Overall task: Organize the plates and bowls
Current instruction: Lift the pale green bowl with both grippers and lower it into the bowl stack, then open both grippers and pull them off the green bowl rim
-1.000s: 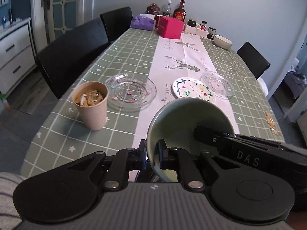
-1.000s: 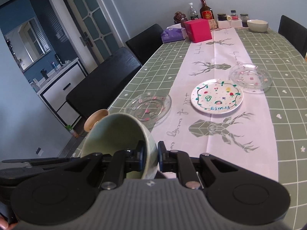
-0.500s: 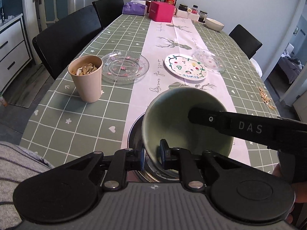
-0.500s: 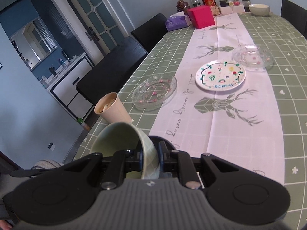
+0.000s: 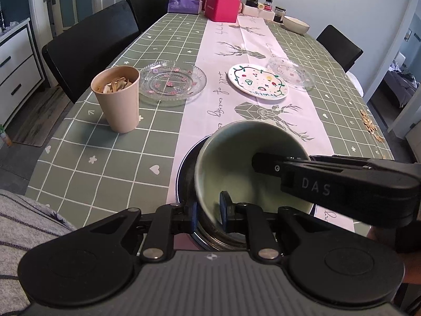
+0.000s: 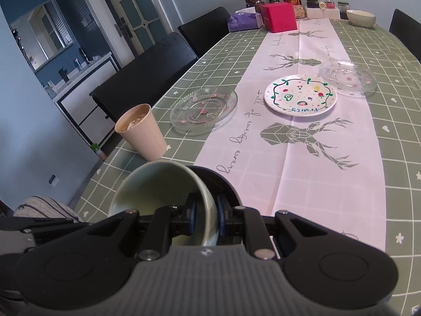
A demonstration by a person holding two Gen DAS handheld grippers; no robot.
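Glossy glazed green bowl [image 5: 236,163] between matt black plastic tongs, cut-glass plate [image 5: 172,83] ahead, smooth wipe-clean tablecloth [image 5: 105,144] beneath

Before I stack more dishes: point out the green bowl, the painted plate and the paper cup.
green bowl [image 5: 236,158], left wrist view, inner wall.
painted plate [image 6: 300,96], right wrist view, centre of its face.
paper cup [image 5: 119,105], left wrist view, outer side.

Bowls [image 5: 252,163] two; plates [image 5: 172,83] three; cup [image 5: 117,97] one.
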